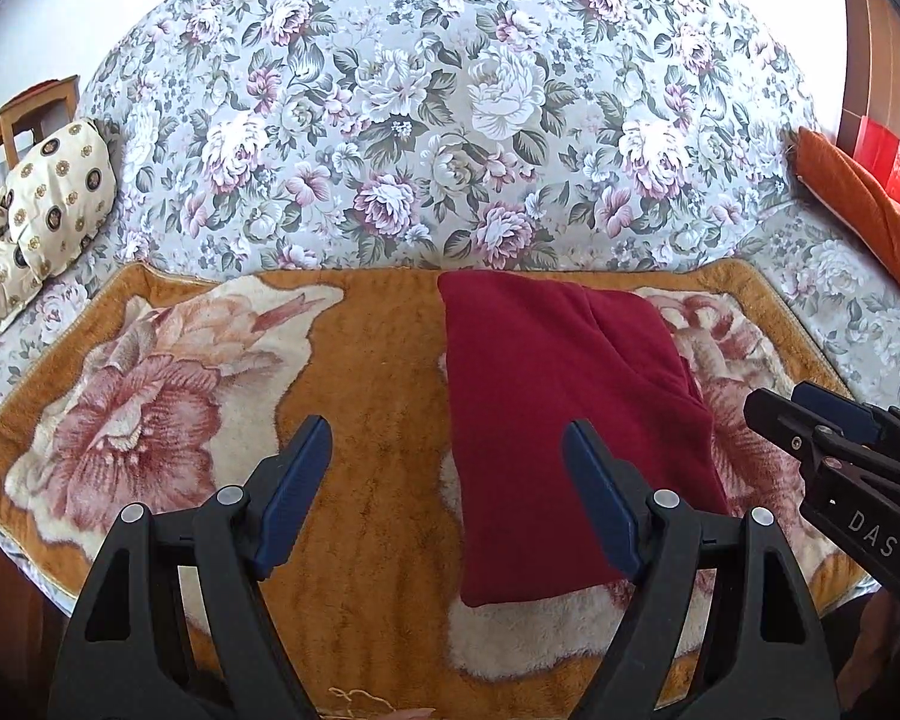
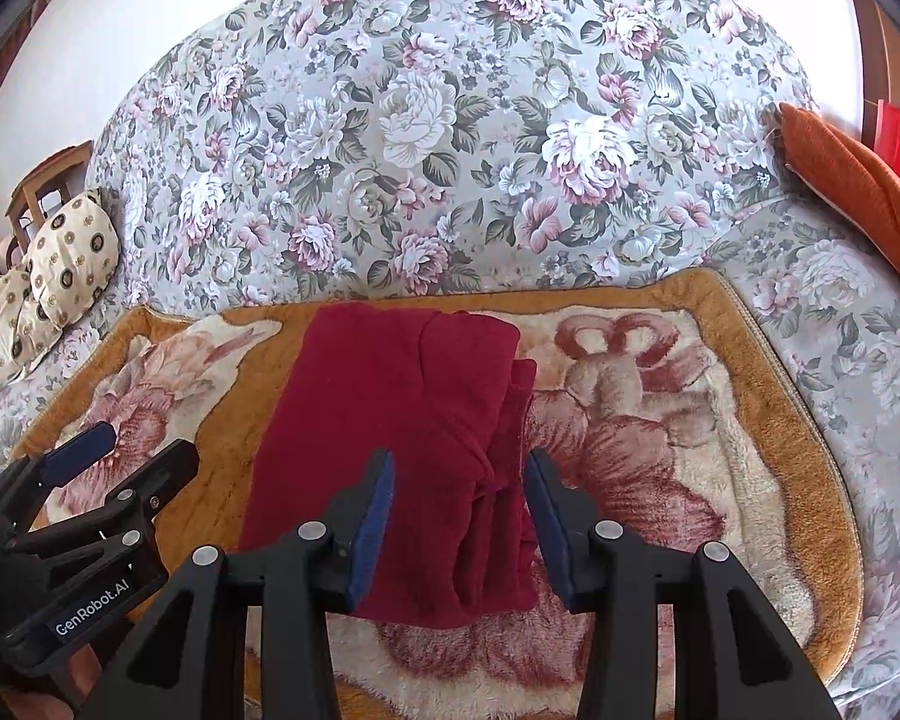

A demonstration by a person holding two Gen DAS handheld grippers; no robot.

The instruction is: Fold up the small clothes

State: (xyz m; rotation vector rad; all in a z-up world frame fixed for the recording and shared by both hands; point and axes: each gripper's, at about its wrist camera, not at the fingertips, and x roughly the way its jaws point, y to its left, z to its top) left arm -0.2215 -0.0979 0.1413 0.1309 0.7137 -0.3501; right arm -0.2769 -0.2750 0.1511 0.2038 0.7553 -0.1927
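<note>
The dark red garment (image 1: 576,420) lay folded into a long narrow strip on the orange fleece blanket (image 1: 378,396) with its big pink flower print, the blanket itself spread over a floral-covered sofa (image 1: 450,120). Its far end reached almost to the blanket's back edge, close under the sofa's backrest.

The left wrist view showed the left gripper (image 1: 447,504) with its blue-padded fingers (image 1: 294,492) spread wide and nothing between them but bare blanket and the garment's left edge; the right finger stood over the cloth, though contact could not be judged. The right gripper (image 1: 810,414) came in from the right edge, beside the garment.

Only the right wrist view showed the bunched, ridged folds along the garment's right side (image 2: 504,480). There the right gripper (image 2: 459,516) hung with its fingers about half apart, straddling those folds near the near end; whether the pads pressed the cloth could not be told. The left gripper (image 2: 120,450) appeared at the lower left over the blanket, clear of the garment.

A patterned cream cushion (image 1: 48,210) sat at the left, an orange cushion (image 2: 858,192) at the right.
</note>
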